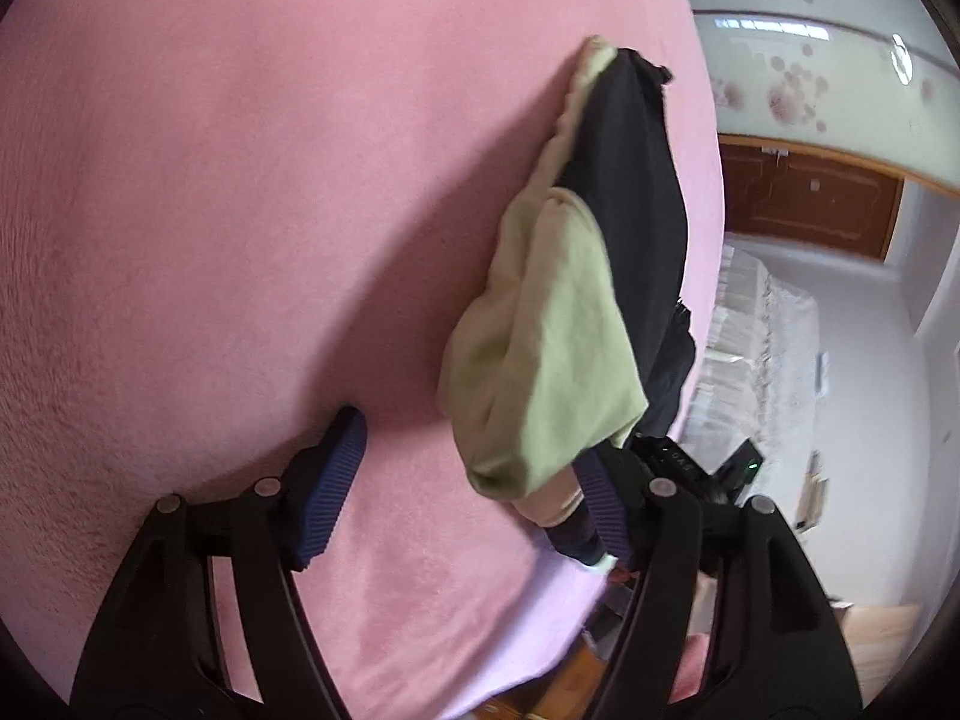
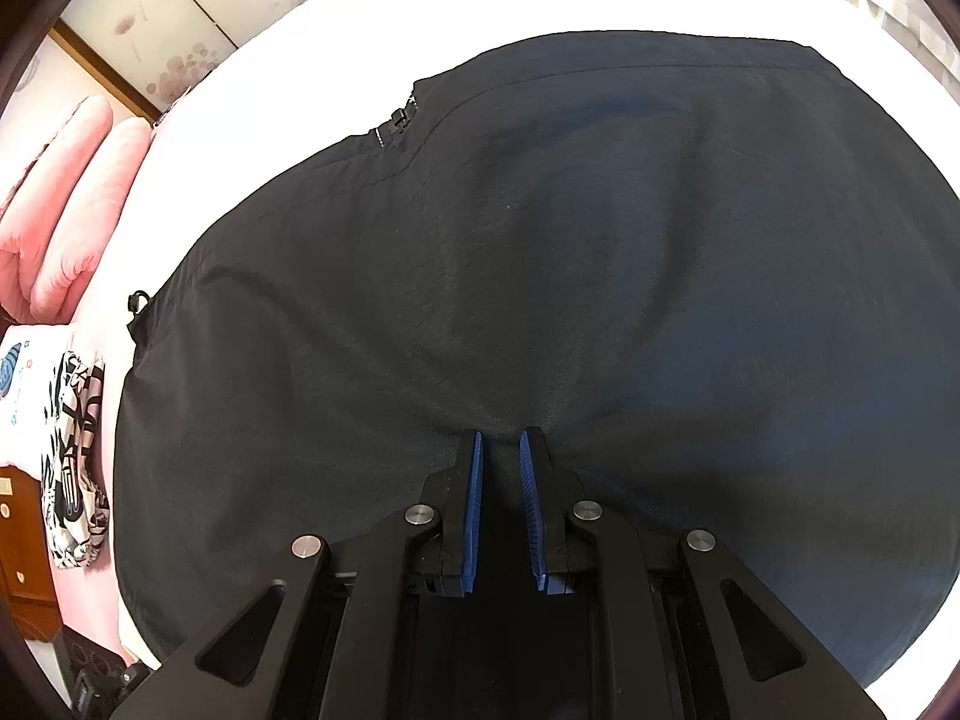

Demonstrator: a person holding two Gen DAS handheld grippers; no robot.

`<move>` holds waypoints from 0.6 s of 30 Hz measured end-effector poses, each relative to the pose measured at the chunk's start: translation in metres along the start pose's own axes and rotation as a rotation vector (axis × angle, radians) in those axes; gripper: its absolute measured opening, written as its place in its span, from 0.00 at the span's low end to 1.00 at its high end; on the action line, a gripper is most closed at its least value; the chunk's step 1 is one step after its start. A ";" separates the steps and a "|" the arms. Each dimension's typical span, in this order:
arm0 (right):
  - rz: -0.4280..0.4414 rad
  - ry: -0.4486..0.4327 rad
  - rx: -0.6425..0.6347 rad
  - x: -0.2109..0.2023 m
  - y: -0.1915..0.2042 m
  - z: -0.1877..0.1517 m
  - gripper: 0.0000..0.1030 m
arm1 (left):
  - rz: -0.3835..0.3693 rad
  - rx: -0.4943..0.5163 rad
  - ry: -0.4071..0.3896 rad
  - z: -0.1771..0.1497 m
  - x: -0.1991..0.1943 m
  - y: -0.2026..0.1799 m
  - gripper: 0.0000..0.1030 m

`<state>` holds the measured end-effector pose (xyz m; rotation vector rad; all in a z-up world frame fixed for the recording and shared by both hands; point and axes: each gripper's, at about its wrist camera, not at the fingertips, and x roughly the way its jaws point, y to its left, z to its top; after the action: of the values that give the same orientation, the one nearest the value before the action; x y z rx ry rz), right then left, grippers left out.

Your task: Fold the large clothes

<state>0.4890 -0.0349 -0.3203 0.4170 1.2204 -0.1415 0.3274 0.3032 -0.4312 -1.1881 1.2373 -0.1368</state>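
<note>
A large black jacket (image 2: 600, 276) with a zip lies spread across the bed and fills the right wrist view. My right gripper (image 2: 501, 435) points steeply down, shut on a pinch of its black cloth, and creases run to the fingertips. In the left wrist view the same jacket (image 1: 630, 192) shows black outside with a yellow-green lining (image 1: 558, 360) turned up. My left gripper (image 1: 465, 450) stands open over the pink sheet (image 1: 240, 210). The lining's lower end hangs against its right-hand finger, not pressed between the pads. A hand (image 1: 552, 507) shows just below the lining.
Pink pillows (image 2: 72, 192) lie at the bed's far left. A folded black-and-white patterned cloth (image 2: 75, 462) sits at the bed's left edge. Beyond the bed's right edge are a floral wall (image 1: 798, 84), a wooden door (image 1: 810, 204) and a white cover (image 1: 774, 348).
</note>
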 end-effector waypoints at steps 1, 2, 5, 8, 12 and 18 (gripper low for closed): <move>0.000 0.001 -0.003 0.000 0.000 0.000 0.15 | 0.014 0.016 -0.013 0.001 0.001 -0.006 0.66; 0.000 0.002 -0.005 0.001 0.001 0.000 0.15 | 0.017 0.021 -0.024 0.001 0.005 -0.011 0.66; 0.004 0.003 -0.008 0.001 0.001 0.000 0.15 | 0.020 0.010 -0.053 0.004 0.014 -0.022 0.66; 0.015 -0.001 -0.009 0.001 0.000 -0.001 0.15 | 0.006 0.013 -0.087 0.016 0.020 -0.021 0.63; 0.035 -0.005 -0.015 0.001 -0.003 -0.003 0.15 | 0.015 0.067 -0.152 0.004 0.029 -0.039 0.35; 0.095 0.000 -0.053 -0.001 -0.014 -0.003 0.15 | -0.022 0.141 -0.304 -0.020 0.005 -0.065 0.19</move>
<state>0.4811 -0.0469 -0.3234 0.4279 1.1991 -0.0280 0.3463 0.2589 -0.3827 -1.0565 0.9327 -0.0553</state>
